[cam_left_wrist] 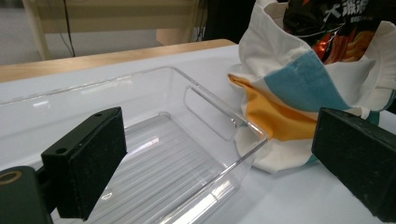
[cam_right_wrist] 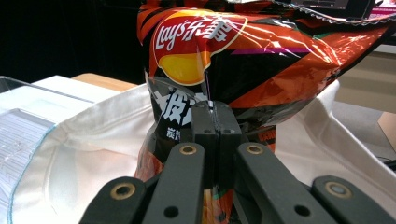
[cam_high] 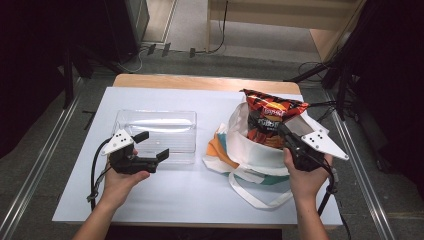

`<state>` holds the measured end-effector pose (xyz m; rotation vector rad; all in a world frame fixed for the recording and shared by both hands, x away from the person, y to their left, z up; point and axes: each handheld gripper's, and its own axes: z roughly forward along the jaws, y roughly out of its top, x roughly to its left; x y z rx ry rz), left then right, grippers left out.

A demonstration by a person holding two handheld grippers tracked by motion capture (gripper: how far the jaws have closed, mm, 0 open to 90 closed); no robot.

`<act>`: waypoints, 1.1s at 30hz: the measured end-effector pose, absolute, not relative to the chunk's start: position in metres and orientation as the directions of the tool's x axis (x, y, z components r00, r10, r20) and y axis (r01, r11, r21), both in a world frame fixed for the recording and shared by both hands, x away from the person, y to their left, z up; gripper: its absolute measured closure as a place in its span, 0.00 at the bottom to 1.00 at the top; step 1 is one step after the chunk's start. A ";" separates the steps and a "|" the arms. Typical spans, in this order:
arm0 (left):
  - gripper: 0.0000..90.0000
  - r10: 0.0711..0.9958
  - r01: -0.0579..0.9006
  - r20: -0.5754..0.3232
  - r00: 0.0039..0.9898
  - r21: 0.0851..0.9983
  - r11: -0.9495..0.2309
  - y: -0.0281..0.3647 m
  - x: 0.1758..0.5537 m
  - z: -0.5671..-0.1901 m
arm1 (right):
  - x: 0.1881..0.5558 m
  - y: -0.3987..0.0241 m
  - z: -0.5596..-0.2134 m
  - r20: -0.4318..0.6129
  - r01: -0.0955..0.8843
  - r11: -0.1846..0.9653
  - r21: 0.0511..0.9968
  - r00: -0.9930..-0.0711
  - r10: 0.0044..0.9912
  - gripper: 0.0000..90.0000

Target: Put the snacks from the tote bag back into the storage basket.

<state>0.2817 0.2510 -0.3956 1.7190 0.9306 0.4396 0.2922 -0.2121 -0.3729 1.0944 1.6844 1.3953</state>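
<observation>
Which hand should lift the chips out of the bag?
Probably the right: its gripper is shut on the orange crisp packet standing in the white cloth tote bag. The left gripper is open, empty.

A lab or studio: floor rails (cam_high: pixel 35 165), dark stands (cam_high: pixel 345 75), cables (cam_high: pixel 220 35).

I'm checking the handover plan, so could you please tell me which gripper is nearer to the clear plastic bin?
Left. The left gripper hovers open at the clear plastic bin's near edge; the right gripper is across the table, shut on the chip bag in the tote bag.
</observation>
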 end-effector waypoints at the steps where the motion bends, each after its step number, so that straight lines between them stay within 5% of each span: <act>1: 0.04 0.769 0.368 -0.157 0.619 0.924 -0.107 0.254 0.282 -0.396 | 0.293 -0.212 -0.372 0.009 0.177 0.070 0.982 -0.413 0.911 1.00; 33: 0.07 0.798 0.371 -0.169 0.579 0.926 -0.073 0.280 0.281 -0.397 | 0.298 -0.204 -0.335 0.038 0.098 0.002 0.995 -0.404 0.914 1.00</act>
